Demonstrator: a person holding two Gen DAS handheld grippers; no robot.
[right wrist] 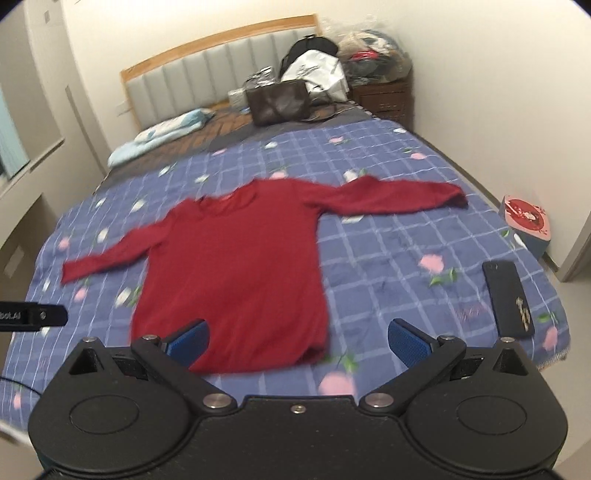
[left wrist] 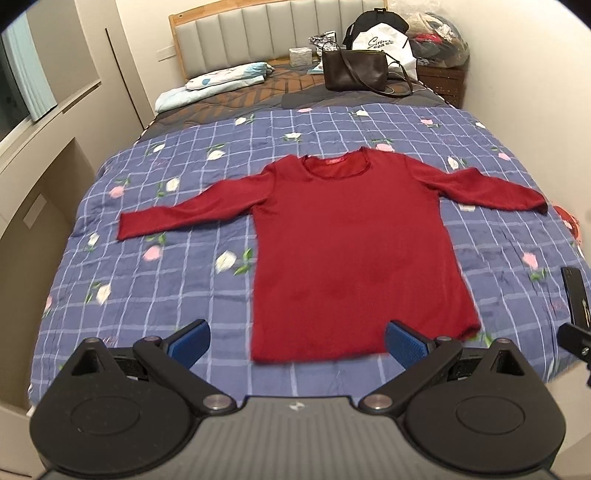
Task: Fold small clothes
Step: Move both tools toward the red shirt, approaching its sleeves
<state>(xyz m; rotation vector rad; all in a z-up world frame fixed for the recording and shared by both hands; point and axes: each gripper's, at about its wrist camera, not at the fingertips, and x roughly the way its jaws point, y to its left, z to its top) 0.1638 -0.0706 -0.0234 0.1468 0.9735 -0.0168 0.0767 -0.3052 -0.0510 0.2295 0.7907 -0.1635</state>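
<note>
One red sweater (left wrist: pixel 351 251) flat mid-bed (left wrist: pixel 155 295), neck toward headboard, hem toward foot edge, two grippers, left (left wrist: pixel 297 345) and right (right wrist: pixel 297 345), fingers apart, empty

Both wrist views bedfoot, facing headboard (left wrist: pixel 258 26).

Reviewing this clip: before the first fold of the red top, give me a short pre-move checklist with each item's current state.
1. Red top spread flat on the quilt, both sleeves out: ok.
2. Left gripper open and holding nothing: ok.
3. Right gripper open and holding nothing: ok.
4. Nothing lying on the top: ok.
5. Phone lies on the quilt to the top's right, apart from it but close to the fold area: not ok.
6. Hem fully smooth: cannot tell, the near right corner looks slightly bunched and both views are blurred.
</note>
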